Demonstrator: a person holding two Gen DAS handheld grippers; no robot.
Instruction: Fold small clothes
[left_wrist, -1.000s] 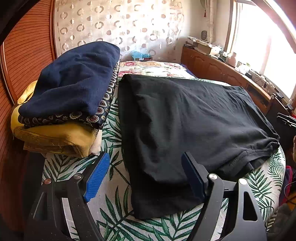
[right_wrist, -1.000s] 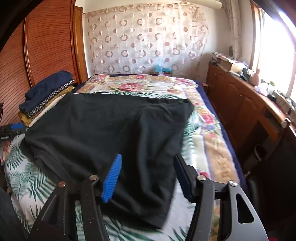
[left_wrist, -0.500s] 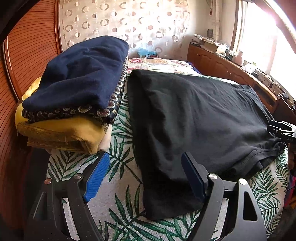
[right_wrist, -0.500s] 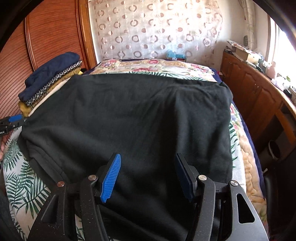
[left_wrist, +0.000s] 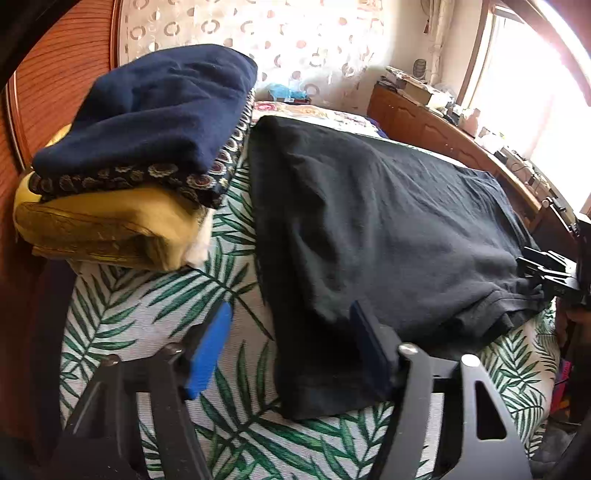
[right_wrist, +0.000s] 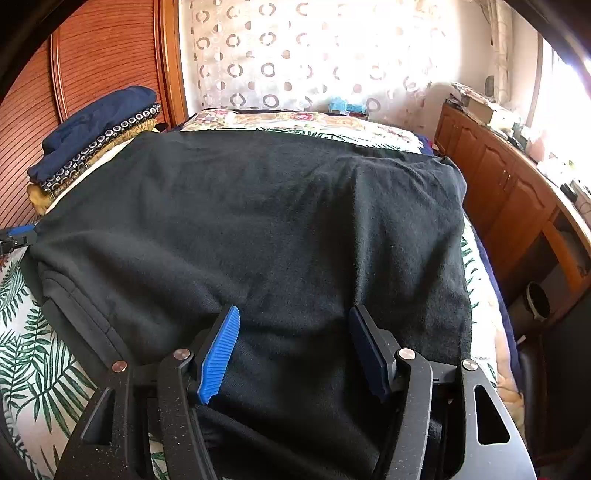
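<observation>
i see the black shirt (right_wrist: 258, 229) spread flat across the bed (left_wrist: 155, 306), which has a palm-leaf sheet, and the shirt covers most of the near half of it. in my left view the left gripper (left_wrist: 288, 347) hangs over the shirt's left edge: its left pad is above bare sheet, its right pad above the cloth, and the side hem runs between them. its jaws are closing, but the pads do not press on the fabric yet. in my right view the right gripper (right_wrist: 293, 347) sits low over the shirt's near part, jaws spread, with black cloth lying between the pads; i cannot see either pad pinching it. to the left of the shirt, against the wooden wardrobe (right_wrist: 96, 62), is a stack of folded clothes (left_wrist: 140, 155), navy on top, then a patterned layer, yellow beneath. a wooden cabinet (right_wrist: 509, 192) runs along the right side under the bright window.
</observation>
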